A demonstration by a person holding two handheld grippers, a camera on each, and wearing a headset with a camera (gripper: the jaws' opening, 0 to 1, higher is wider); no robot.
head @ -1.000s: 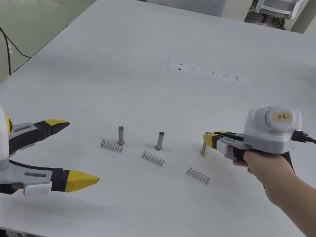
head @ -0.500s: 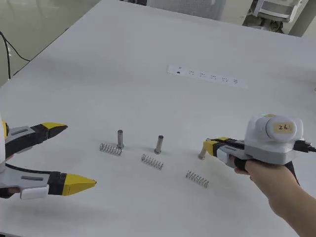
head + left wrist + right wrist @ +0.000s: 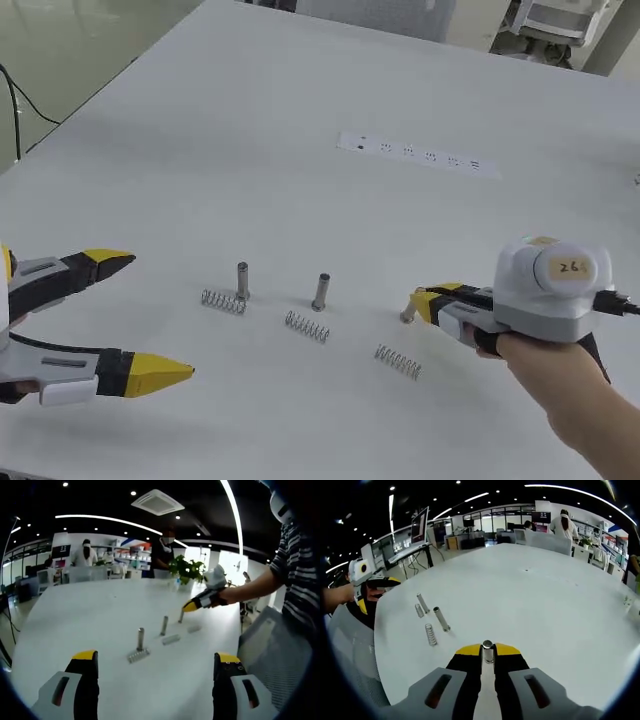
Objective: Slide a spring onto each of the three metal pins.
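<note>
Three short metal pins stand in a row on the white table: left pin [image 3: 242, 280], middle pin [image 3: 321, 291], right pin [image 3: 408, 314]. A loose spring lies in front of each: left spring [image 3: 223, 301], middle spring [image 3: 307, 327], right spring [image 3: 398, 362]. My right gripper [image 3: 420, 299] is shut on the right pin [image 3: 487, 651], which stands upright between its yellow tips [image 3: 487, 649]. My left gripper [image 3: 163, 315] is held wide open at the near left, well short of the left pin [image 3: 140, 639] and its spring [image 3: 138, 655], with nothing between its jaws [image 3: 156, 657].
A flat white power strip [image 3: 415, 155] lies farther back on the table [image 3: 250, 120]. The table's left edge [image 3: 90, 100] drops to a green floor with a black cable. People, desks and a potted plant [image 3: 187, 570] are beyond the table's far end.
</note>
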